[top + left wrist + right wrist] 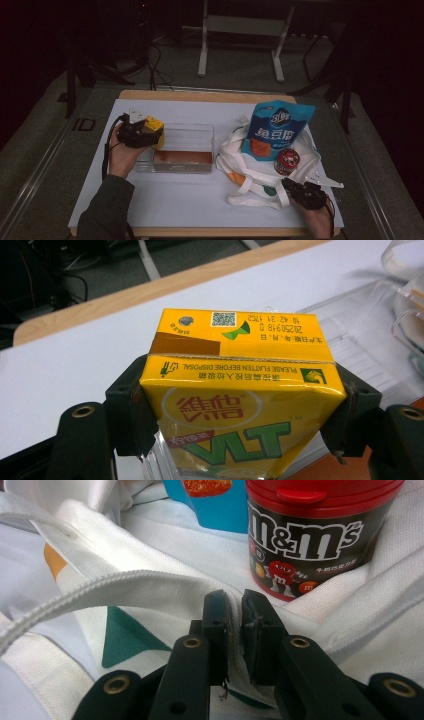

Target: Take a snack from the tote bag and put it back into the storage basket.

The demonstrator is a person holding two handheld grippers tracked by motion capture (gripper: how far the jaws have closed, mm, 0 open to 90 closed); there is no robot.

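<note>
A yellow drink carton (240, 390) with green letters is gripped by its two sides in my left gripper (241, 392). In the high view the carton (154, 126) and the left gripper (145, 132) are at the left end of a clear plastic box (200, 131). My right gripper (235, 612) is shut on a fold of a white tote bag (150, 585). It shows in the high view (292, 187) at the bag's (240, 145) near right corner. A red-lidded M&M's tub (310, 535) stands on the bag just beyond the jaws.
A blue snack bag (277, 125) lies on the tote bag behind the tub (286, 161). An orange-brown layer (182, 157) shows in the box's near part. White table (190, 200) stretches in front of the box. The wooden far edge (165, 287) lies beyond the carton.
</note>
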